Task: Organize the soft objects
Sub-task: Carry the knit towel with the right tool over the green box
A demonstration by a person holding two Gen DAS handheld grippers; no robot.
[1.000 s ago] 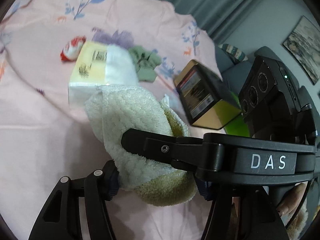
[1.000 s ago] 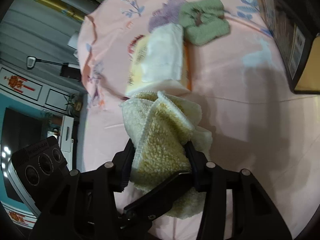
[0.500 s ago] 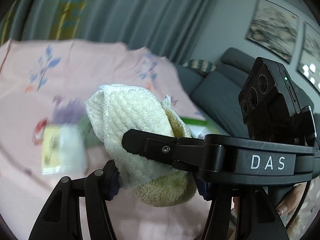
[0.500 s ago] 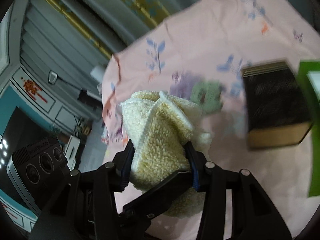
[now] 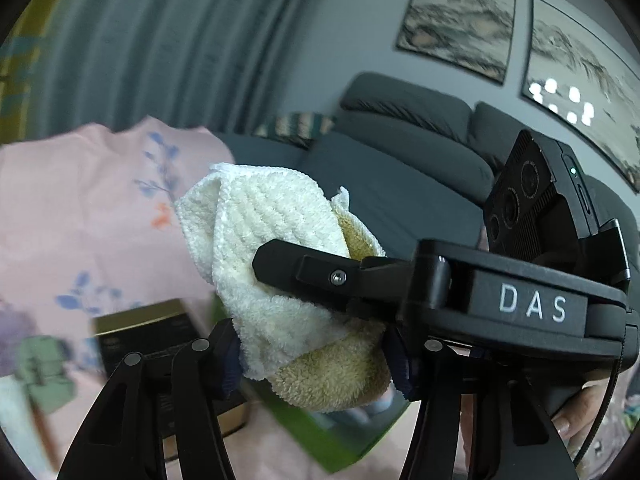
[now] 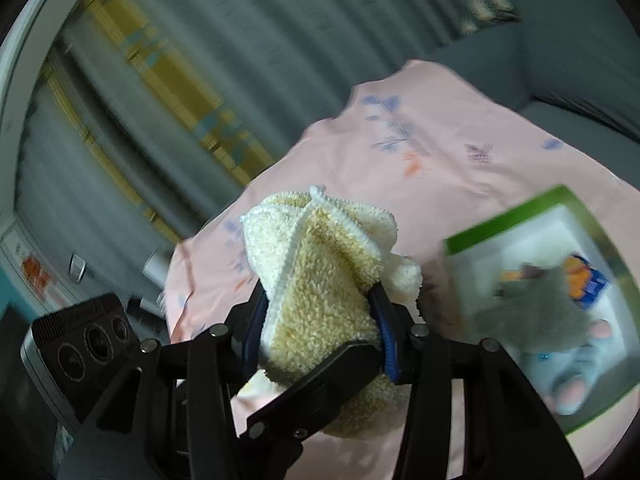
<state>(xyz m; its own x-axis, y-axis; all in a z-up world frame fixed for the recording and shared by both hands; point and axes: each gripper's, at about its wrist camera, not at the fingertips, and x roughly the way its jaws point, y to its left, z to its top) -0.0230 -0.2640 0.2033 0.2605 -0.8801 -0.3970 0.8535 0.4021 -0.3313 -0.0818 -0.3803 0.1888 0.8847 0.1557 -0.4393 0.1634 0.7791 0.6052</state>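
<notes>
Cream towel [image 5: 276,264] clamped between both my grippers.
Left gripper [image 5: 312,360] and right gripper [image 6: 316,320] jaws pinch it above the pink tablecloth [image 6: 420,168], beside the green box [image 6: 560,216].

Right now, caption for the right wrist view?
Both hand-held grippers clamp a folded cream towel above the pink floral cloth, green-rimmed box at right.

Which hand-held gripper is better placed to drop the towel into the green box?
Probably the right hand-held gripper. Both grip the towel, but in its view the green box lies open just beside the towel. In the left view the box is mostly hidden below the towel.
</notes>
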